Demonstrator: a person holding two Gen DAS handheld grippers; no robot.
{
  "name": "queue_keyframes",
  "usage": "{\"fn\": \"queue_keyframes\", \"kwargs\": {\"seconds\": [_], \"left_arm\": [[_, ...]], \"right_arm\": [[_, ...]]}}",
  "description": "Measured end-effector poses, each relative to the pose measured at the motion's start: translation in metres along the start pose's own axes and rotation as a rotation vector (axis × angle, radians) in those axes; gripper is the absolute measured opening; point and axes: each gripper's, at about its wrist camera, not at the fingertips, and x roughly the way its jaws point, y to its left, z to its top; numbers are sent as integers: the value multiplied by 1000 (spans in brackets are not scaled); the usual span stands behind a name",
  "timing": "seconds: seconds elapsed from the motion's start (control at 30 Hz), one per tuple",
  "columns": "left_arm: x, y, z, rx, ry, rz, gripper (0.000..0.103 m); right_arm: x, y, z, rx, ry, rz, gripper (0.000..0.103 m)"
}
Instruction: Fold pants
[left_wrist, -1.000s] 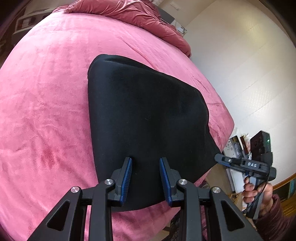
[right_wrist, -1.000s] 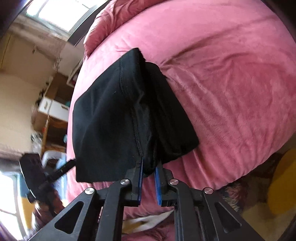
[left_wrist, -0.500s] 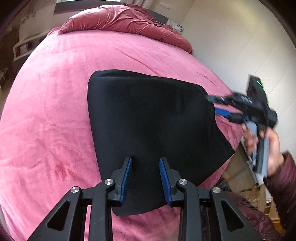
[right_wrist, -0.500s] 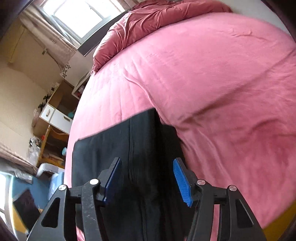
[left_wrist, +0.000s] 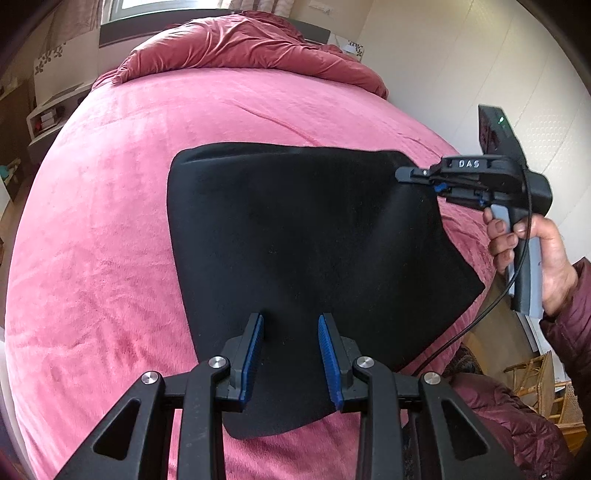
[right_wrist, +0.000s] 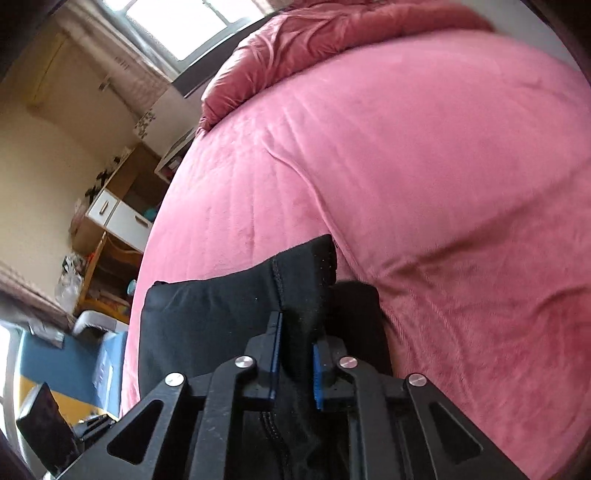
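**Fold pants: right corner gripped, left side not yet taken**

The black pants (left_wrist: 314, 266) lie folded flat on the pink bed (left_wrist: 110, 240), filling the centre of the left wrist view. The left hand-held gripper (left_wrist: 290, 354) hovers at lower centre over the near hem, its blue pads part-way apart with nothing pinched between them. The right hand-held gripper (left_wrist: 421, 177), at right of that frame, meets the far right corner of the cloth; a hand (left_wrist: 532, 251) grips its handle.

The right wrist view gives the detail that the left view lacks: a bunched, seamed edge of the pants (right_wrist: 229, 317) stands between the pads of the right hand-held gripper (right_wrist: 295, 369), whose jaws are closing to a narrow gap on it. The cloth appears squeezed there, so the corner reads as held.

Step in hand, by judgement: taking up one edge for a further fold. The next move likely calls for the left pads to drop onto the near hem and close, so both corners can rise and travel together across the cloth.

Only the left view shows the whole outline of the pants and the bunched duvet (left_wrist: 240, 48) at upper centre; only the right view shows the seam in the grip and the shelves (right_wrist: 114, 221) at left.
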Motion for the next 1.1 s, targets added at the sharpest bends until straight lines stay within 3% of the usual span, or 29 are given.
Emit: {"fn": "queue_keyframes", "kwargs": {"seconds": [0.2, 0.43, 0.57, 0.73, 1.1], "left_arm": [[14, -12, 0, 9, 18, 31, 32], [29, -27, -2, 28, 34, 60, 37], [34, -32, -4, 29, 32, 65, 37], [23, -24, -2, -27, -6, 24, 38], [3, 21, -5, -189, -62, 5, 38]], "right_arm": [[6, 12, 13, -71, 5, -39, 12], [23, 2, 10, -45, 31, -74, 14], [16, -1, 6, -16, 34, -67, 31], [-6, -1, -16, -21, 48, -57, 41], [-65, -26, -98, 46, 120, -39, 43]]}}
